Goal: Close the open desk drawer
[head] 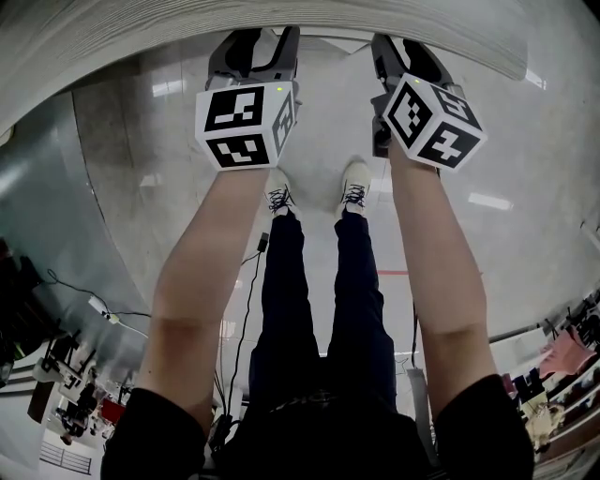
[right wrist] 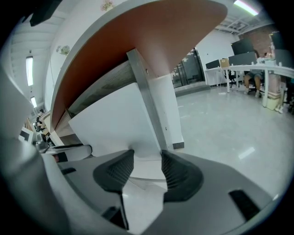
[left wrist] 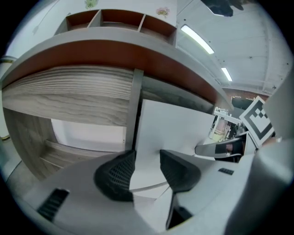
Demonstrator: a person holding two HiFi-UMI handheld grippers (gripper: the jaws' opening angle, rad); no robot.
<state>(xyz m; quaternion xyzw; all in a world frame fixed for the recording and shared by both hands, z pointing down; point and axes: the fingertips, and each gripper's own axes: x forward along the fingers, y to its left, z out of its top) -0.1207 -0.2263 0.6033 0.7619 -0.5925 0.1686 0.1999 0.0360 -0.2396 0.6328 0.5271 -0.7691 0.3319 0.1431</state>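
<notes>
A white flat panel (left wrist: 179,124), apparently the drawer's front, stands under the wood-grain desk edge (left wrist: 69,92). It fills the space just ahead of both grippers and shows again in the right gripper view (right wrist: 115,124). My left gripper (left wrist: 147,158) is open, its dark ribbed pads close to the panel with nothing between them. My right gripper (right wrist: 147,158) is open too and faces the same panel. Whether either touches the panel I cannot tell. In the head view the left gripper (head: 258,52) and right gripper (head: 398,52) point side by side at the desk edge (head: 281,19).
A grey upright post (right wrist: 149,101) runs along the panel's edge. A compartment shelf (left wrist: 119,20) sits on the desk. The person's shoes (head: 354,187) stand on the glossy floor below the grippers, beside a cable (head: 248,281). Other desks (right wrist: 257,69) are far off right.
</notes>
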